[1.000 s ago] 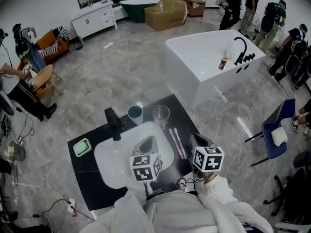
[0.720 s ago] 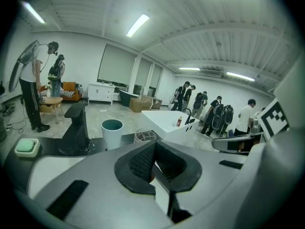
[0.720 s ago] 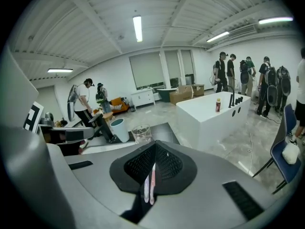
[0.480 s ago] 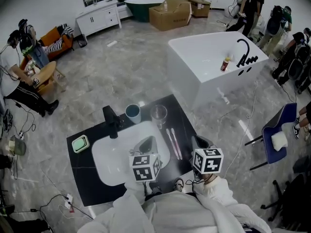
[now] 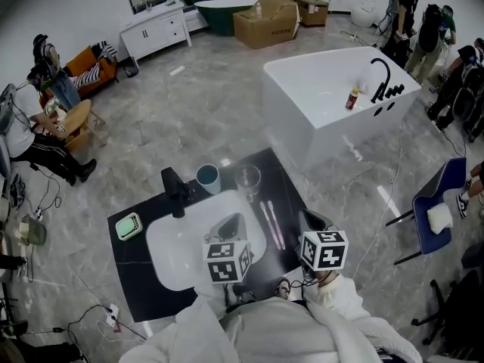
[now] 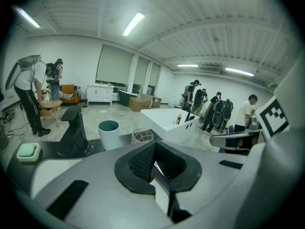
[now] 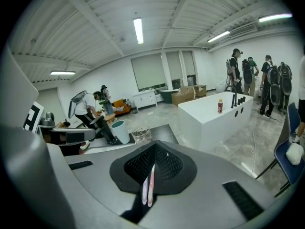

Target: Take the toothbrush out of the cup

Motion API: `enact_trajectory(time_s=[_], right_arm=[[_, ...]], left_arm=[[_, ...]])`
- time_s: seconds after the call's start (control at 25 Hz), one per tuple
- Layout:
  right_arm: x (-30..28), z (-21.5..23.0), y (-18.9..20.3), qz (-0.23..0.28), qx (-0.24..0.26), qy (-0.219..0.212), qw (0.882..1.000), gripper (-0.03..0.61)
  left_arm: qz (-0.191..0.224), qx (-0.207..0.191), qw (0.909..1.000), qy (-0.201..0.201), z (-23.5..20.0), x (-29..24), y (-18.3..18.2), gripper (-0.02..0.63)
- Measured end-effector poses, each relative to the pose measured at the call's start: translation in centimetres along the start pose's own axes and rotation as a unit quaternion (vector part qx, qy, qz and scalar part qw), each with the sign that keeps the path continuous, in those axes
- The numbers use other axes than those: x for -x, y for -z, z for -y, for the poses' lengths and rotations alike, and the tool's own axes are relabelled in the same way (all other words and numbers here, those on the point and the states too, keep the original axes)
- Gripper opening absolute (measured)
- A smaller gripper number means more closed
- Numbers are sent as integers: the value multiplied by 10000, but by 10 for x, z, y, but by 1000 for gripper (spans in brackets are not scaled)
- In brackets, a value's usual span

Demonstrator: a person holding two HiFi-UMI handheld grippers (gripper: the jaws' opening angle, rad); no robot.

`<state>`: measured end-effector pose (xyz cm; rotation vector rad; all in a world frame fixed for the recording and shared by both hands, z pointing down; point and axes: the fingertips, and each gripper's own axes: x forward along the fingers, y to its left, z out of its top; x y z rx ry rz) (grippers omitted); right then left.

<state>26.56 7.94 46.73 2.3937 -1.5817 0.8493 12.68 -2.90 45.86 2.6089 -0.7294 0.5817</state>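
Note:
Two toothbrushes (image 5: 269,224), one pink and one white, lie side by side on the black counter (image 5: 136,278), right of the white sink (image 5: 178,252). A teal cup (image 5: 209,178) and a clear glass cup (image 5: 248,178) stand behind the sink, and no brush shows in either. My left gripper (image 5: 231,222) hangs over the sink, jaws shut and empty. My right gripper (image 5: 309,220) is shut a little right of the brushes, not touching them. In the right gripper view the toothbrushes (image 7: 147,190) show through the slit below the right gripper (image 7: 151,168). The left gripper (image 6: 153,163) faces the teal cup (image 6: 108,133).
A black faucet (image 5: 175,191) stands at the sink's back left and a green soap dish (image 5: 128,227) on the counter's left. A white bathtub (image 5: 333,100) is beyond the counter. A blue chair (image 5: 435,214) stands to the right, and people stand far left and far right.
Both grippers, the cups and the toothbrushes stay where they were. Only the head view shifts slightly, and people in the background move.

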Motion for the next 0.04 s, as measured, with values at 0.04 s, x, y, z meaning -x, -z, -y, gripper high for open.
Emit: enact_trajectory(time_s=[0.04], right_arm=[[0,1,-1,5,-13,1,10000,21]], left_arm=[[4,-3,10000,-2,1,0,-1,-2]])
